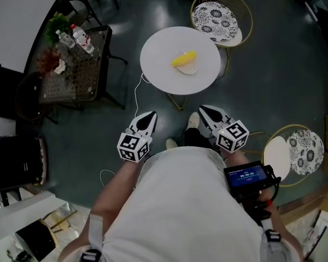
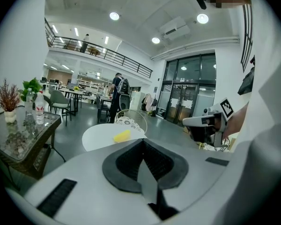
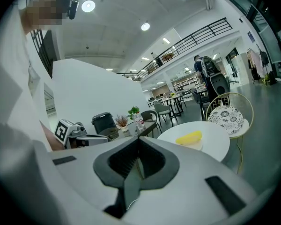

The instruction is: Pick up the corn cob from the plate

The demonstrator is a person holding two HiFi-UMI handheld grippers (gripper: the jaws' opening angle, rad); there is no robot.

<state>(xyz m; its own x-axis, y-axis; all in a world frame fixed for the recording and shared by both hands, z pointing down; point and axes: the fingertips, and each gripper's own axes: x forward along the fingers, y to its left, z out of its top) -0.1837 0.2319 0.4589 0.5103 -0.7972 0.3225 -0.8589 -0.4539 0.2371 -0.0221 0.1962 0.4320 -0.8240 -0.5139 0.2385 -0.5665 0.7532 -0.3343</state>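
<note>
The corn cob (image 1: 184,58) lies on the plate (image 1: 190,70) on the round table (image 1: 158,64), upper middle. The left gripper (image 1: 146,118) and right gripper (image 1: 206,112) wait well short, fingers clenched on nothing. One should open first, then straddle the cob's middle.

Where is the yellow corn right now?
In the head view the corn cob lies on a plate near the middle of the round white table, top centre, with the patterned chair just beyond it to the right.

We've got the corn cob (image 1: 183,59) on the plate (image 1: 190,70), on the worktop (image 1: 158,59) ahead of us; chair (image 1: 221,15) behind it, second worktop (image 1: 71,86) with bottles (image 1: 83,39) off left.
</note>
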